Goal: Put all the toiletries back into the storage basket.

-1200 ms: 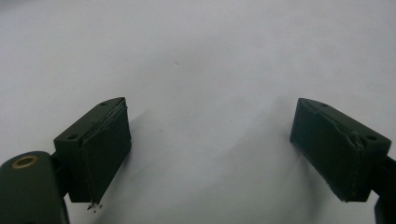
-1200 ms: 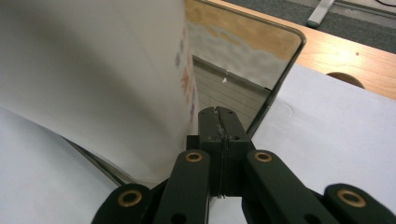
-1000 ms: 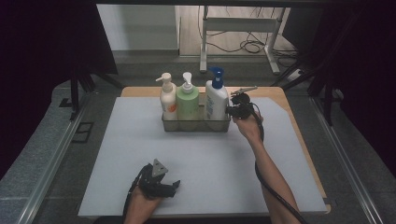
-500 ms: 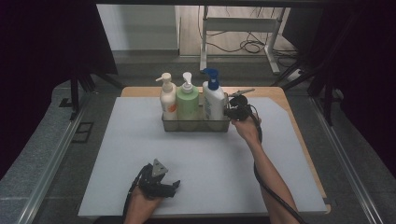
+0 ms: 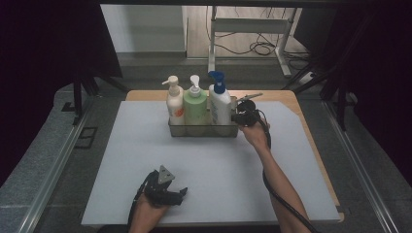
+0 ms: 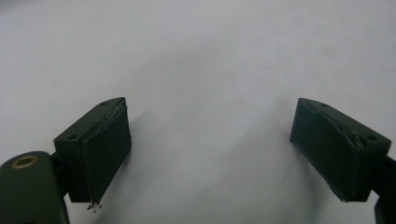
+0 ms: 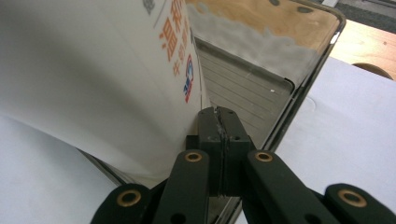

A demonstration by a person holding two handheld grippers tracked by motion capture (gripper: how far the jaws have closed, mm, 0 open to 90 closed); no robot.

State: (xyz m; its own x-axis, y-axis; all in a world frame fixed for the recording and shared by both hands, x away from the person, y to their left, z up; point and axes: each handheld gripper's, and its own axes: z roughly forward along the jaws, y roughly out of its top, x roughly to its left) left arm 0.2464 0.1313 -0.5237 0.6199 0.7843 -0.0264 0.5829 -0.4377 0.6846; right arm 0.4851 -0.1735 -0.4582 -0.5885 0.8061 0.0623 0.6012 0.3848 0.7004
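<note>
A clear tray at the back of the white mat holds three pump bottles. They are a white one with an orange label, a green one and a white one with a blue pump. My right gripper is at the tray's right end, shut. In the right gripper view its pressed-together jaws reach over the tray wall, right beside the white bottle, with nothing seen between the pads. My left gripper rests open near the mat's front edge, its jaws wide apart over bare mat.
The white mat lies on a wooden table whose edge shows at the back and right. Metal rails run along both sides. A cable trails from the right gripper along the person's forearm.
The blue-pump bottle has shifted and leaned a little to the left, toward the green bottle, with the right gripper close against it. The left gripper has stayed put.
</note>
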